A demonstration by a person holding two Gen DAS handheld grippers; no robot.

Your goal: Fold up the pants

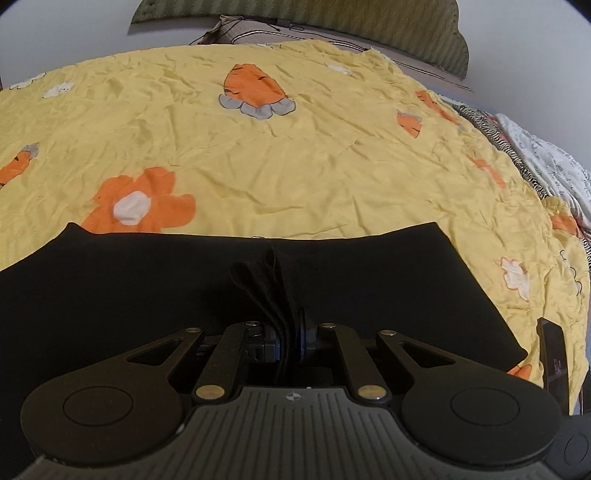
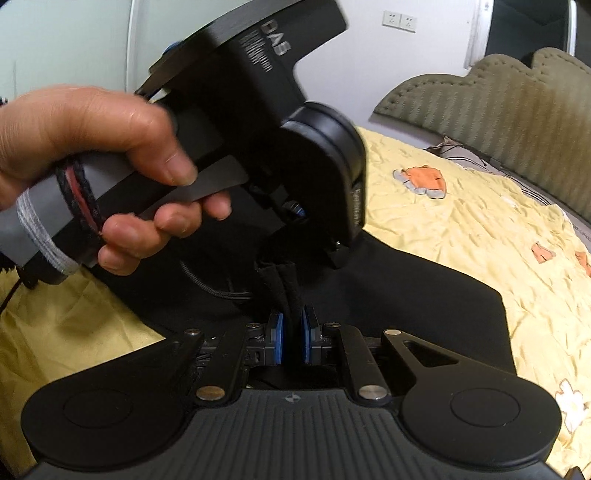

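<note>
Black pants [image 1: 147, 288] lie flat on a yellow bedspread [image 1: 295, 166] at the near edge of the left wrist view. My left gripper [image 1: 290, 332] is shut on a bunched stack of their fabric, which sticks up between the pads. In the right wrist view my right gripper [image 2: 291, 332] is shut on another black fold of the pants [image 2: 424, 306], pinched between its blue pads [image 2: 276, 339]. Just above it a person's hand [image 2: 85, 140] holds the left gripper's black housing [image 2: 266, 92], tilted down over the same bunch. The two grippers are close together.
The bedspread has orange carrot and flower prints [image 1: 255, 88] and is wrinkled. A padded green headboard [image 2: 498, 96] stands at the far end. Striped and white printed bedding [image 1: 546, 158] lies along the right edge. Wall sockets [image 2: 399, 18] are on the far wall.
</note>
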